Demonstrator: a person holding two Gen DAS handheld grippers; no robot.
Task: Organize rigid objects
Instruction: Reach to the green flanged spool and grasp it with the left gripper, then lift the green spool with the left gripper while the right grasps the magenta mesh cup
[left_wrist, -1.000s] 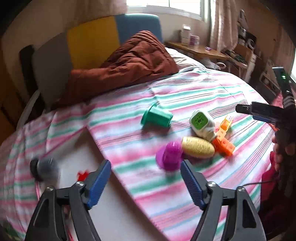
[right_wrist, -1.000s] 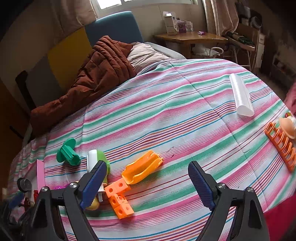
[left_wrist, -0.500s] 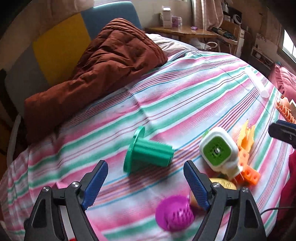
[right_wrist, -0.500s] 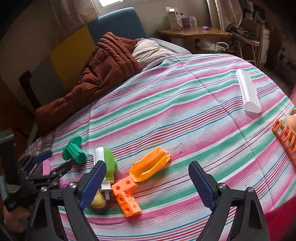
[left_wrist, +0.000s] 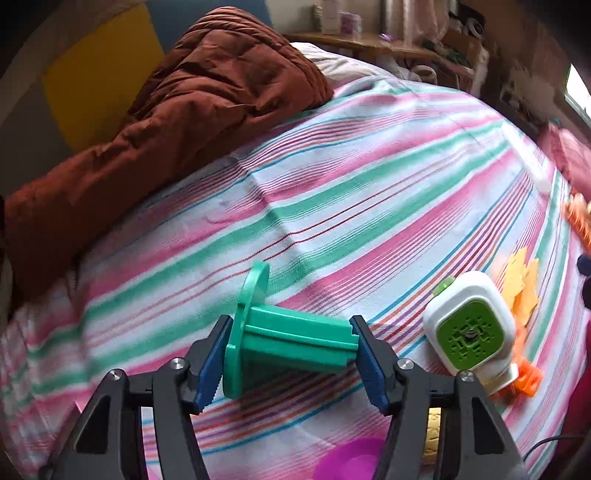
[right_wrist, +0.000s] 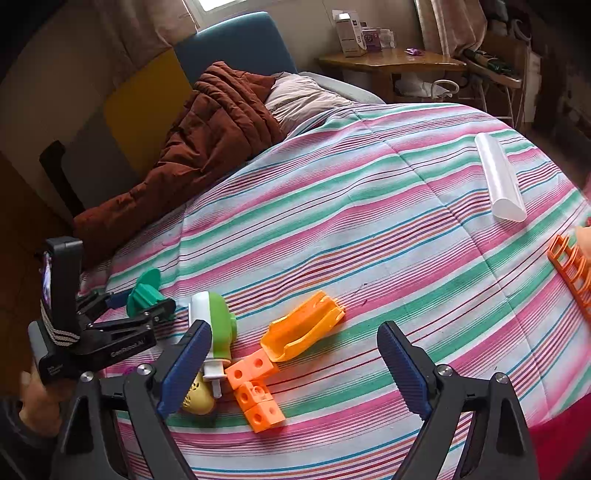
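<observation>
Green flanged spool (left_wrist: 291, 339) is lying on the striped bed (left_wrist: 351, 206), left gripper (left_wrist: 290, 360) fingers closing onto its ends. Only the right view is showing the right gripper (right_wrist: 295, 369) spread wide, empty, over orange blocks (right_wrist: 255, 384).

Soft daylight from window (right_wrist: 221, 3) behind bed; fisheye bending, dark corners; left view blurred far from window.

bed cover (left_wrist: 332, 192): pink, green and white stripes with thin blue and red lines
blanket (left_wrist: 177, 110): dark red-brown
spool (left_wrist: 291, 338): green
box toy (left_wrist: 469, 328): white with a green face
blocks (right_wrist: 256, 391): orange
scoop (right_wrist: 303, 326): yellow-orange
tube (right_wrist: 500, 182): white
rack (right_wrist: 570, 266): orange
gripper pads (left_wrist: 369, 362): blue
headboard (right_wrist: 147, 107): yellow and blue
</observation>
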